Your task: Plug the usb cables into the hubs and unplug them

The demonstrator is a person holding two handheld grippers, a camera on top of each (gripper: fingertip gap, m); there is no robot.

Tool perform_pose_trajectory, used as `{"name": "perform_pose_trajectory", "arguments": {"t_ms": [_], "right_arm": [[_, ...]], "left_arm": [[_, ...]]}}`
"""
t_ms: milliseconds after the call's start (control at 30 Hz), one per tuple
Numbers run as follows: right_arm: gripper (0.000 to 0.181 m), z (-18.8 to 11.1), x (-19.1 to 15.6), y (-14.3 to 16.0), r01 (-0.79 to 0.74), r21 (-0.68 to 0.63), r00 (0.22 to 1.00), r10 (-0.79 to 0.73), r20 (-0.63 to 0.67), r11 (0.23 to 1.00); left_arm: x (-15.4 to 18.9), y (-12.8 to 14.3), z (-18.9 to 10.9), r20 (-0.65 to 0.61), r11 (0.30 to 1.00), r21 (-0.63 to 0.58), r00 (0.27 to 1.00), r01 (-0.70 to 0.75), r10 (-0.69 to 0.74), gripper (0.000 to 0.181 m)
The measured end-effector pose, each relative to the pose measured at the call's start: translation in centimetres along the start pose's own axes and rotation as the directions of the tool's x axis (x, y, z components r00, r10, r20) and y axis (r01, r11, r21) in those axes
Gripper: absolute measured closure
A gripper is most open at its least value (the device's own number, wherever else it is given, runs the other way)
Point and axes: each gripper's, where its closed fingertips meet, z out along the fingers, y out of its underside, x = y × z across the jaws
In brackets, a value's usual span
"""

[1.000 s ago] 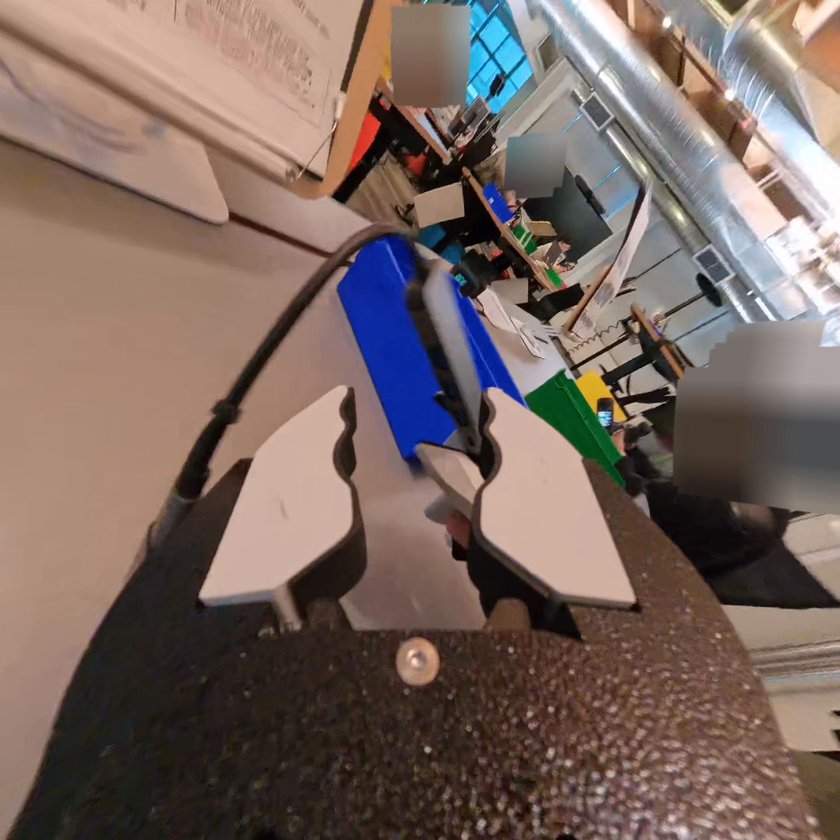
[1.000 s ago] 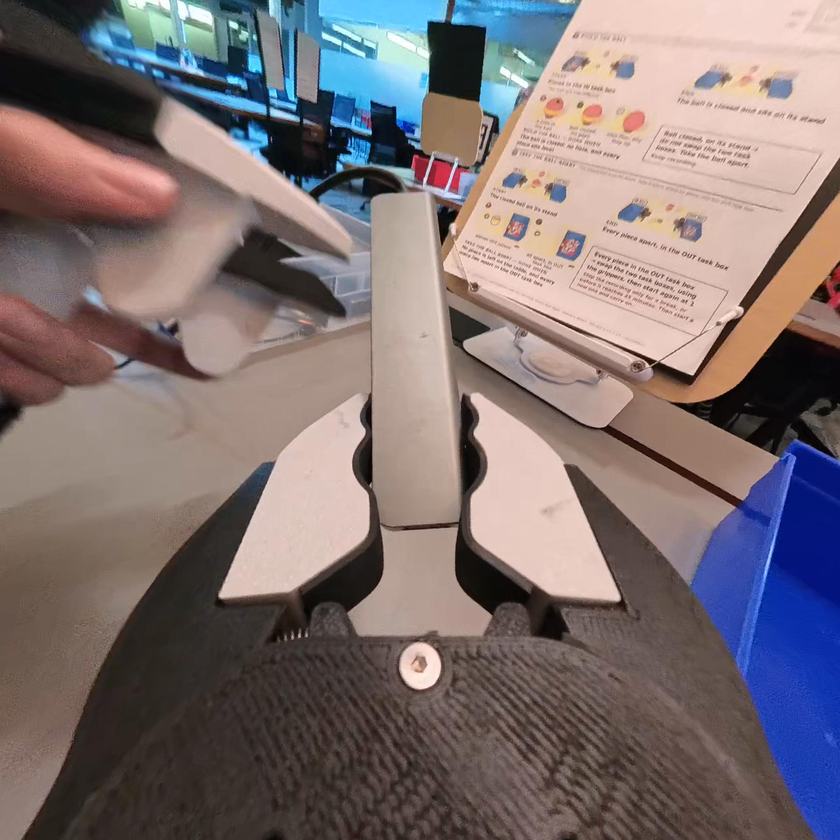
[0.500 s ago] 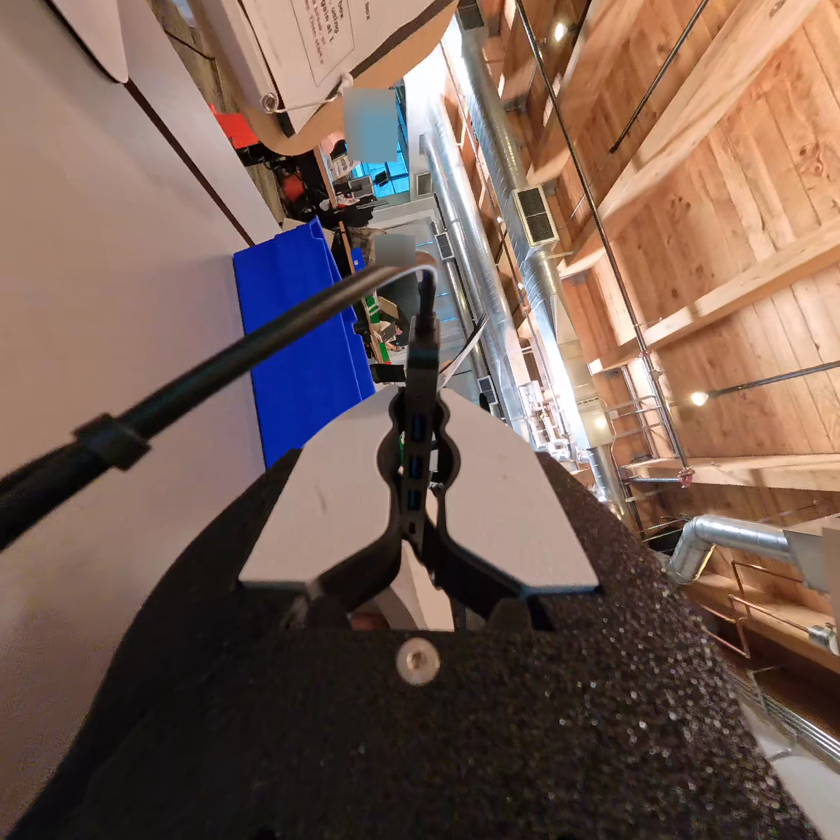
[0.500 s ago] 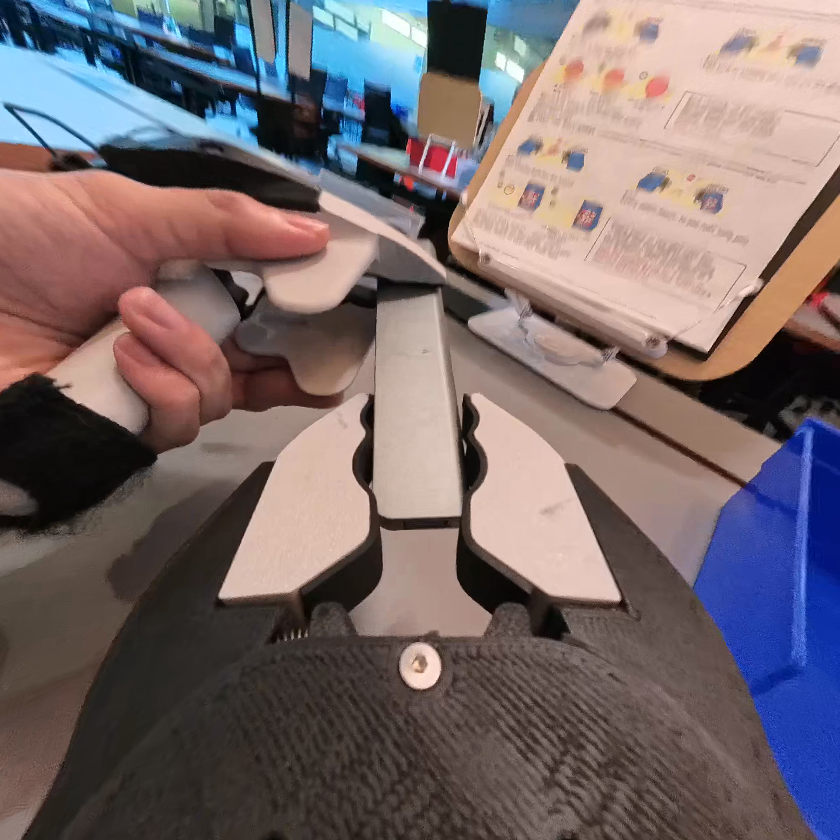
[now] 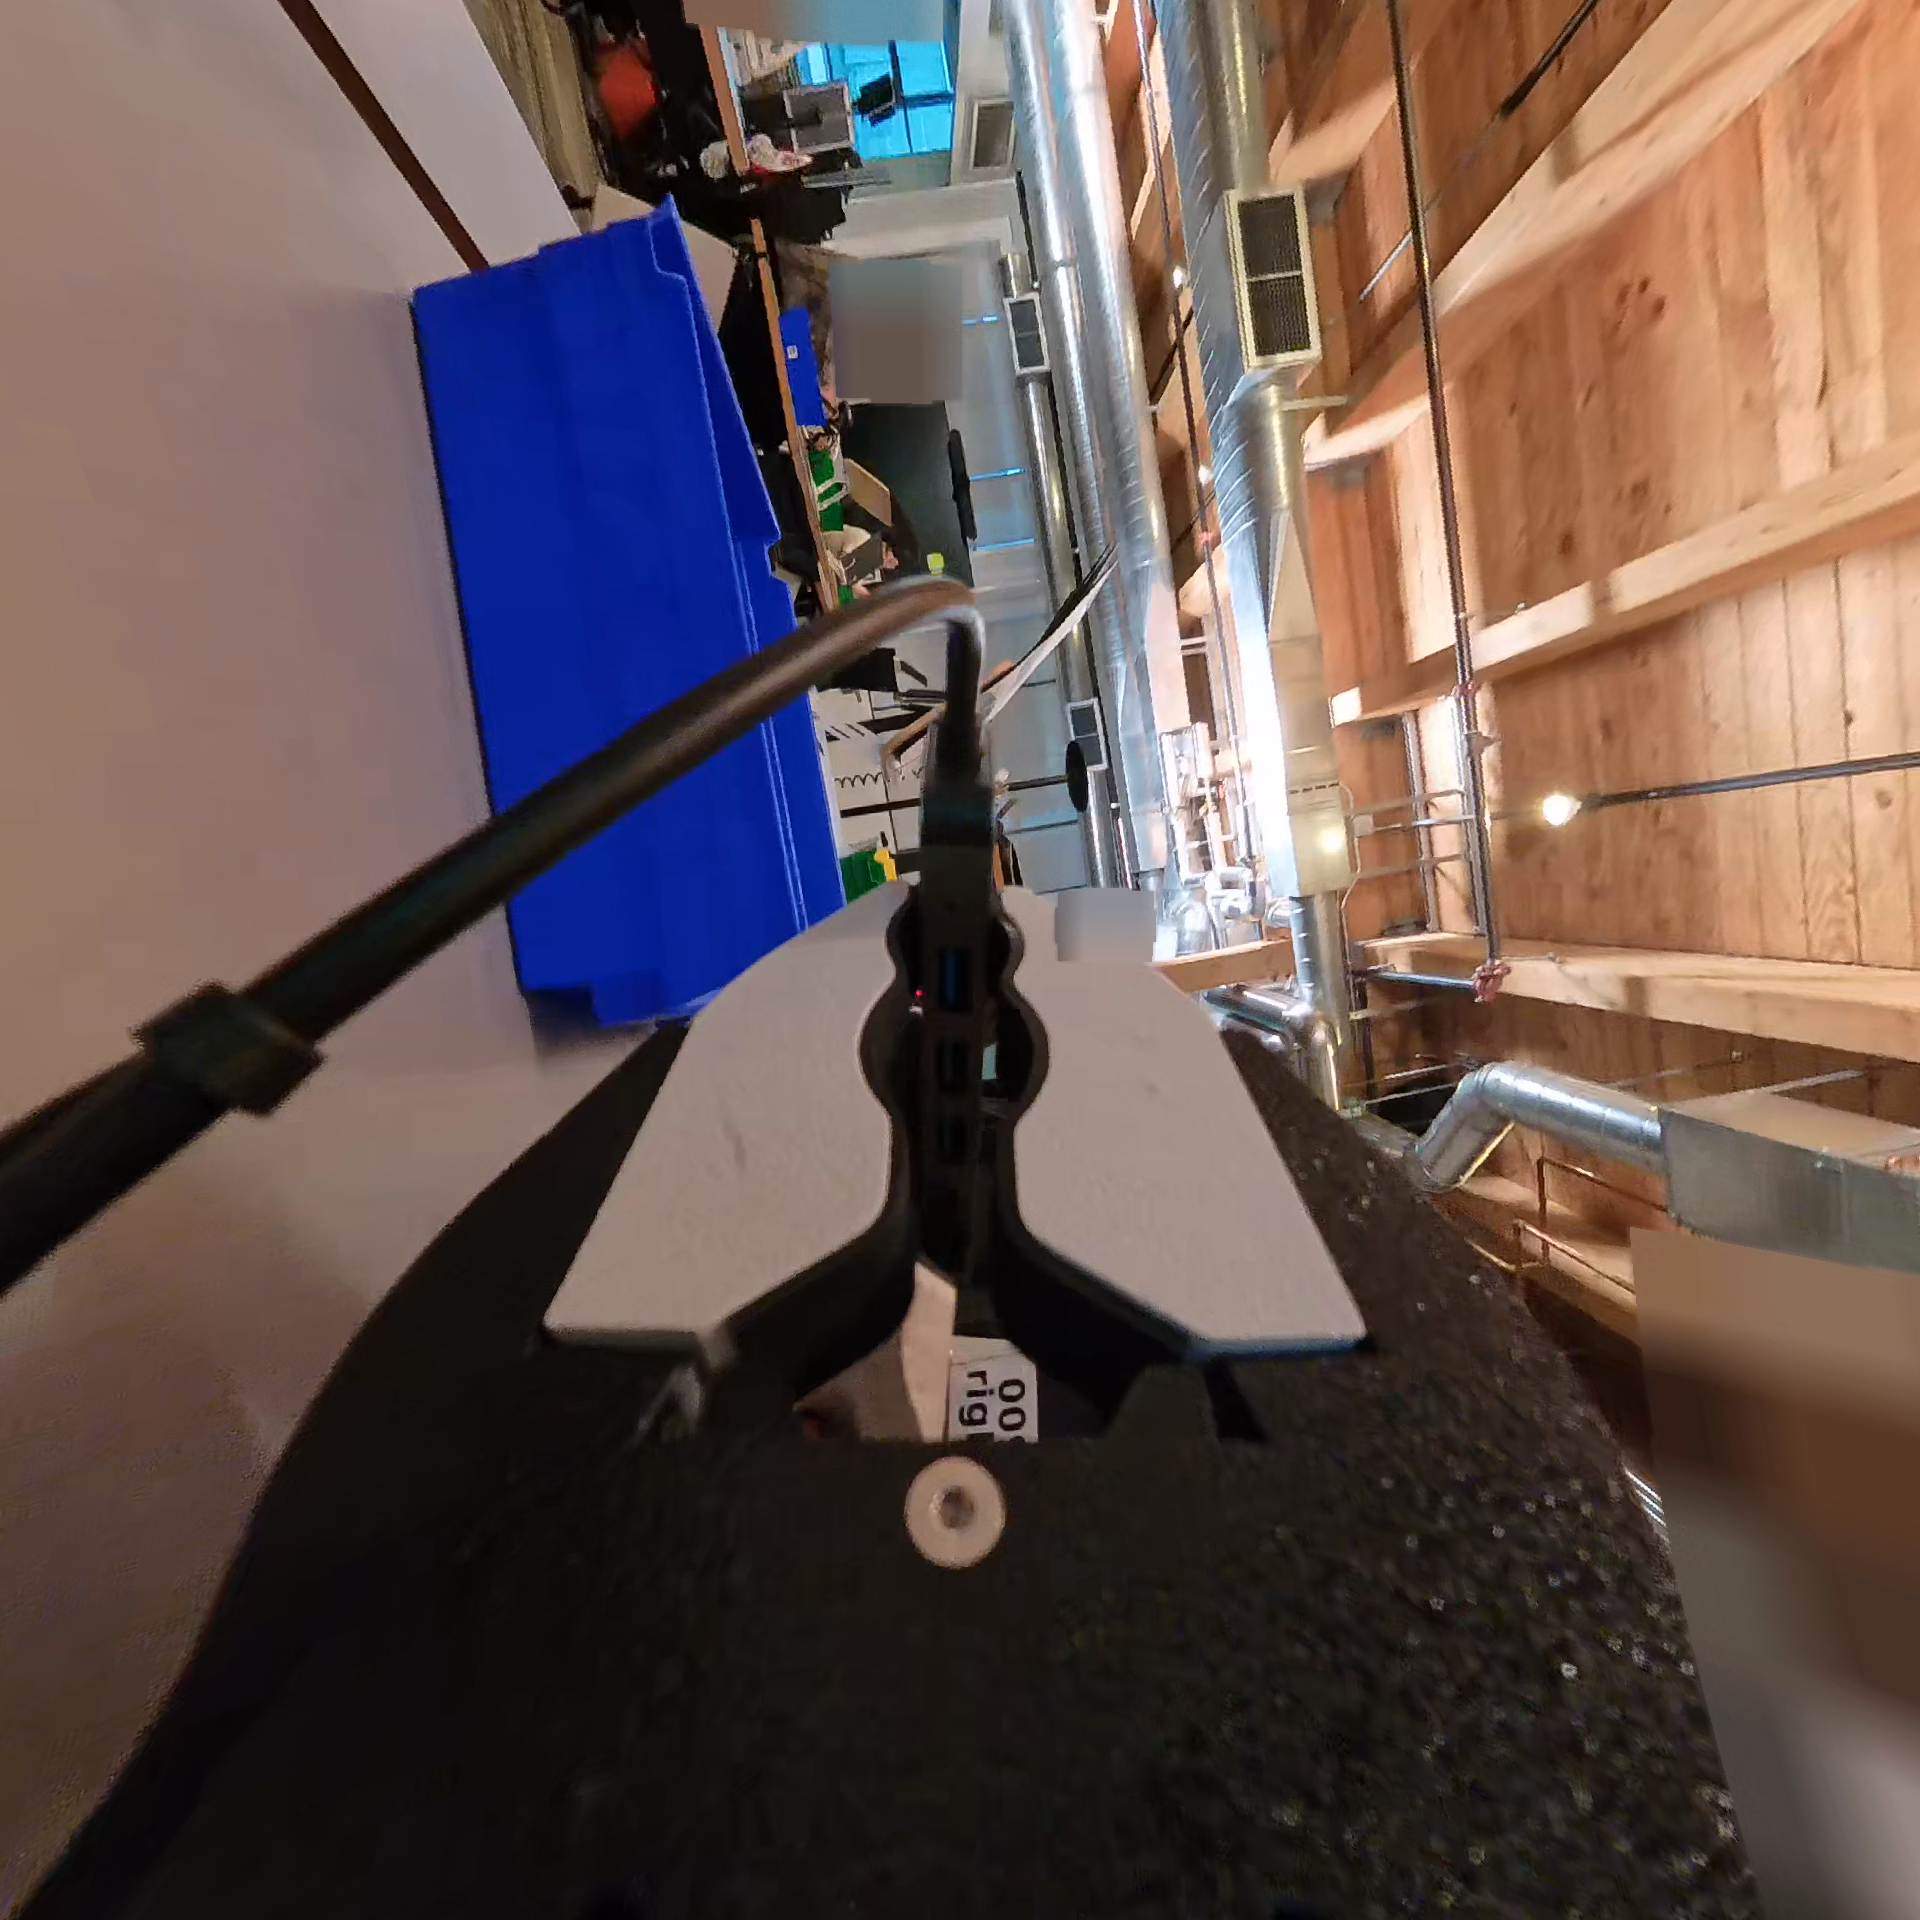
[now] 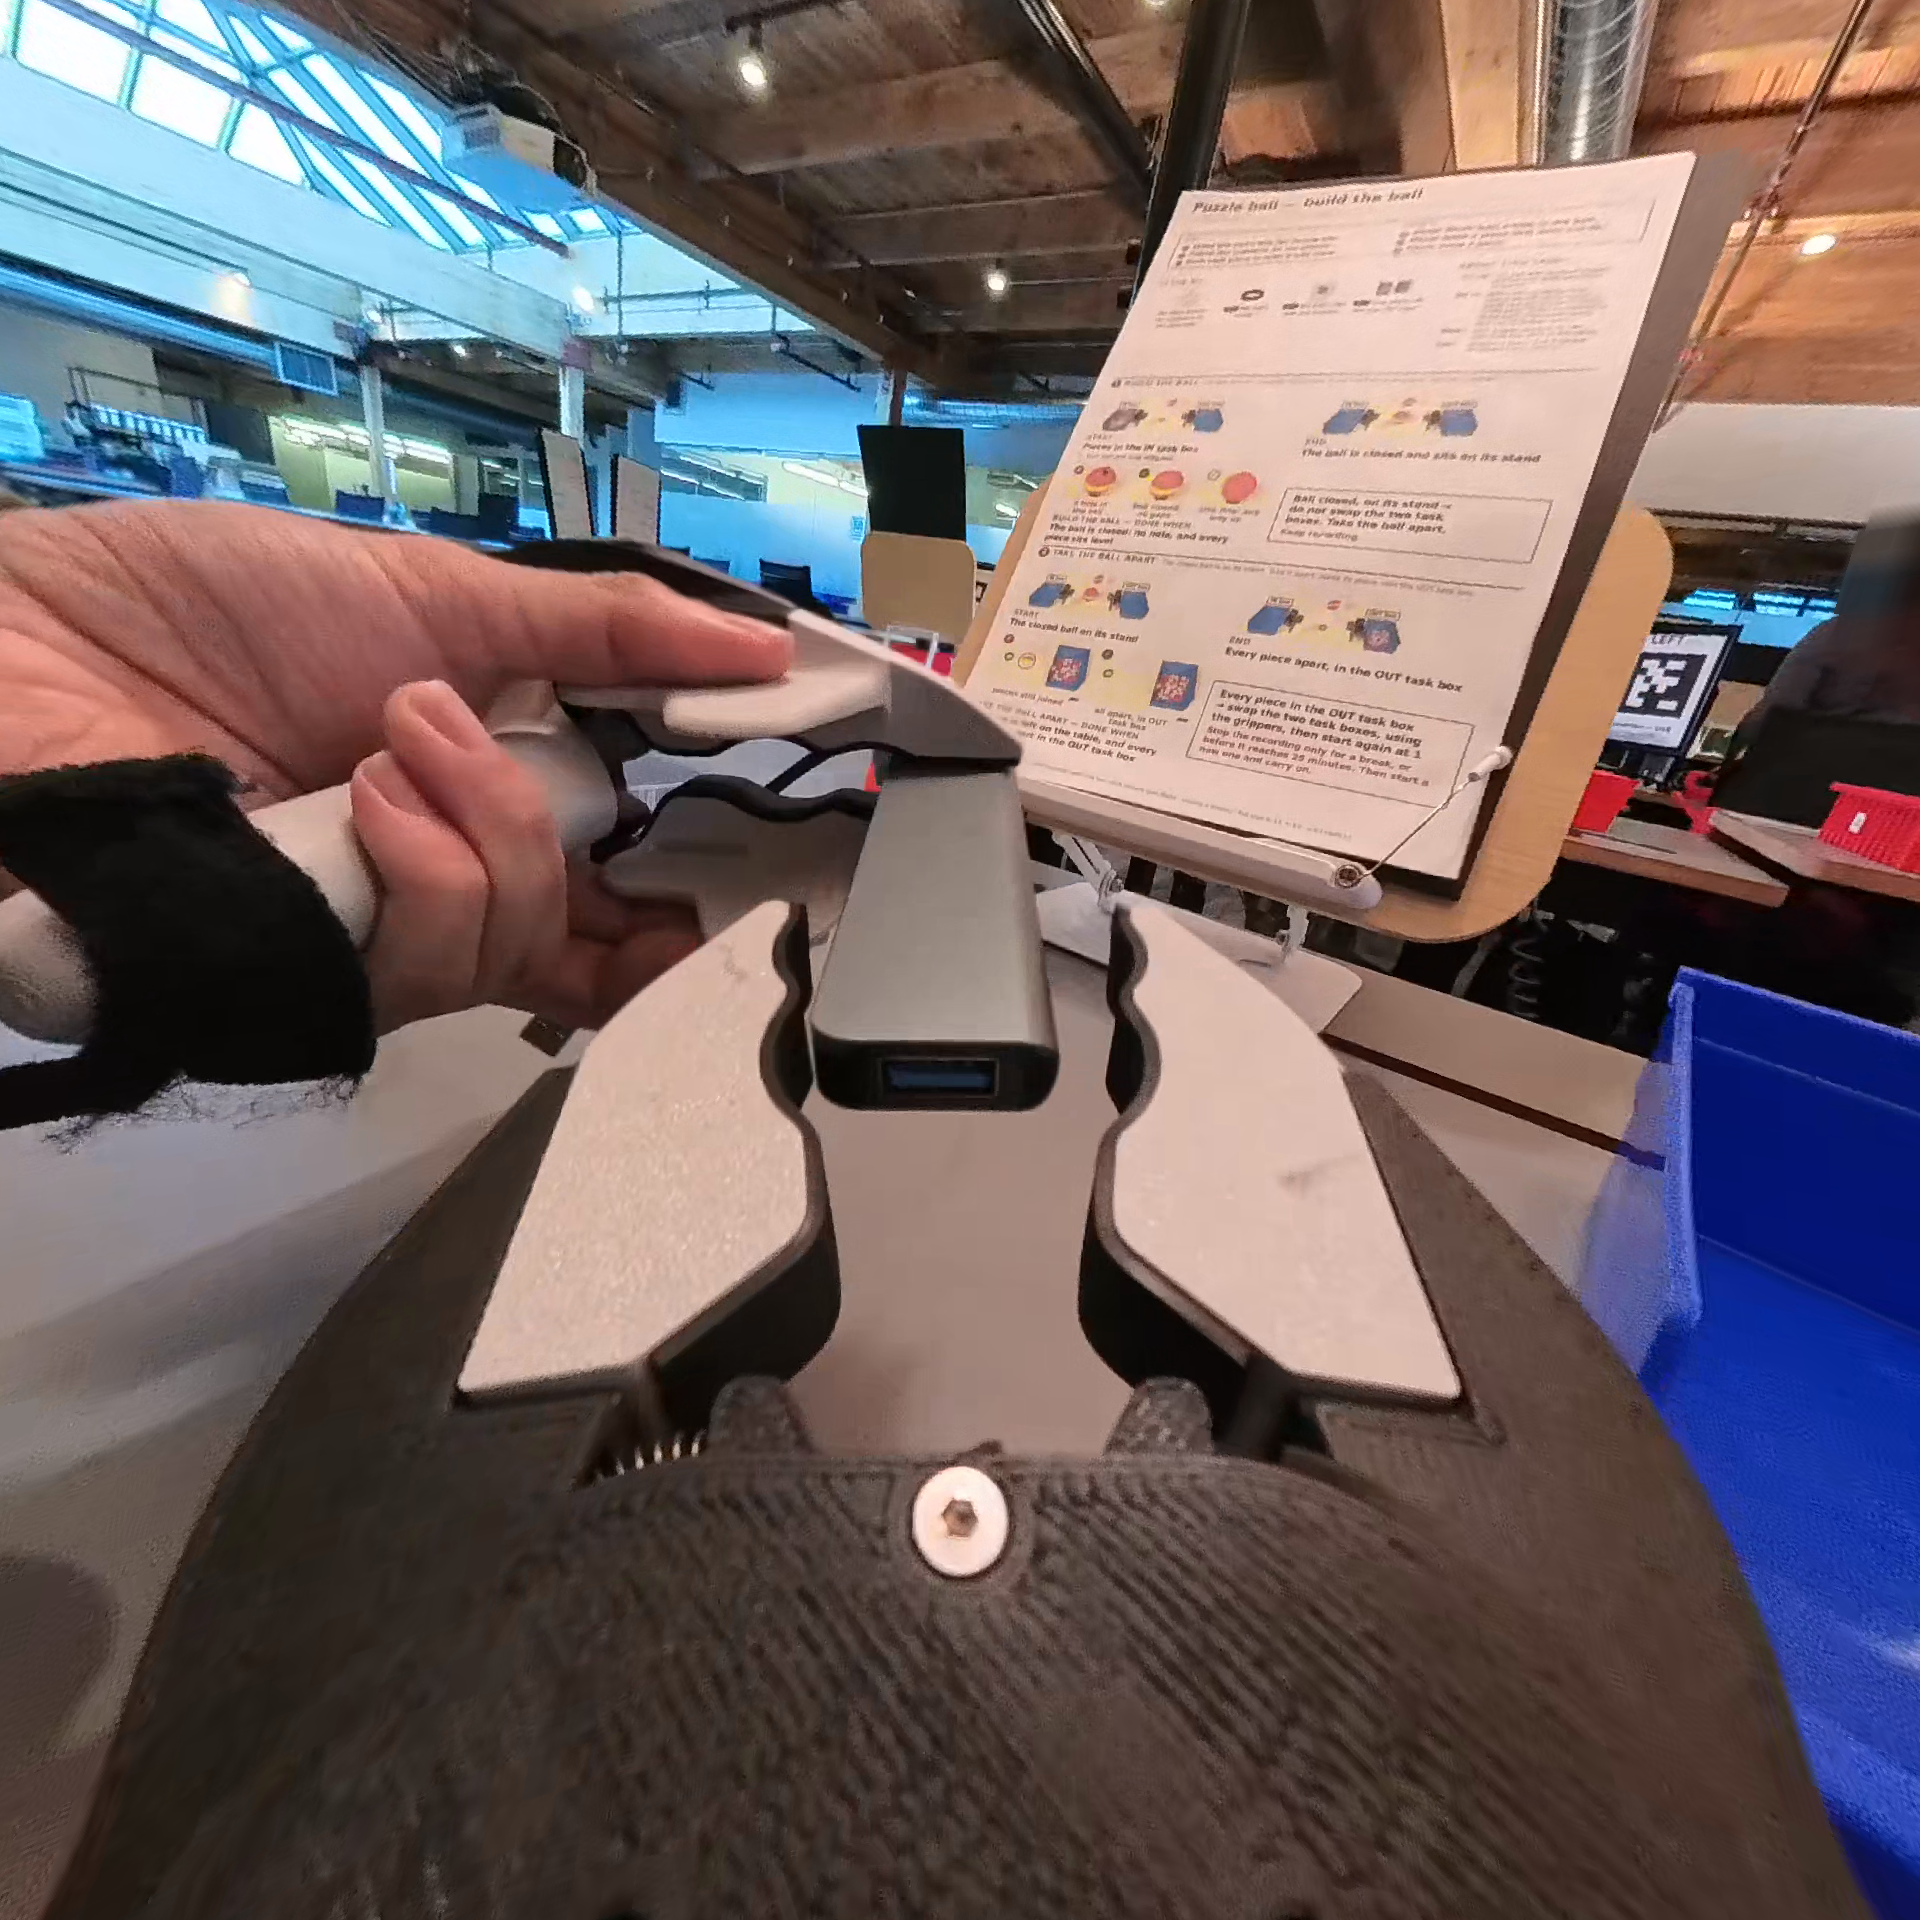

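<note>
Pinching the slim dark grey metal USB hub (image 5: 954,1049) edge-on between its two flat grey fingers (image 5: 748,1132), the left gripper (image 5: 954,987) is showing the hub's row of side ports, the farthest visible one blue inside. A thick black cable (image 5: 582,800) with a small black tie around it is leaving the hub's far end and looping back across the pale table (image 5: 208,520) toward the lower left. In the right wrist view that same hub (image 6: 935,935) is lying lengthwise in the gap of the right gripper (image 6: 951,966), its near end with one blue-lined socket facing the camera; the fingers of this gripper are standing apart, with clear space on both sides of the hub, so they are not clamping it. The far end of the hub is sitting in the left gripper (image 6: 831,769), which a person's hand (image 6: 395,717) in a black sleeve is squeezing. A deep blue plastic bin (image 6: 1787,1247) is resting on the table at the right, and a printed instruction sheet on a wooden stand (image 6: 1320,540) is standing behind the hub.
</note>
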Motion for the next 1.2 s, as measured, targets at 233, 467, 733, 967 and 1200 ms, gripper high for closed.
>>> {"name": "perform_pose_trajectory", "arguments": {"t_ms": [233,467,733,967,1200], "right_arm": [[0.146,-0.4,-0.4,0.0,0.036,0.015,0.999,-0.035,-0.022,0.999],[0.146,-0.2,0.0,1.1,-0.031,-0.033,0.999,0.030,-0.042,0.999],[0.146,-0.1,0.6,1.0,-0.053,-0.003,0.995,0.053,-0.081,0.999],[0.142,0.1,0.6,0.8,-0.030,0.016,0.996,0.032,-0.086,0.999],[0.145,0.1,1.0,1.2,-0.103,-0.008,0.991,0.102,-0.091,0.995]], "left_arm": [[-0.6,0.7,0.4,0.044,0.998,-0.044,0.997,-0.055,0.057,0.172],[-1.6,0.5,0.9,0.111,0.992,-0.068,0.988,-0.103,0.110,0.170],[-0.8,0.5,1.7,0.124,0.974,-0.103,0.969,-0.201,0.213,0.171],[-0.7,0.6,2.1,0.125,0.966,-0.148,0.965,-0.211,0.230,0.171],[-1.0,0.5,2.2,0.126,0.965,-0.153,0.965,-0.211,0.231,0.170]]}}
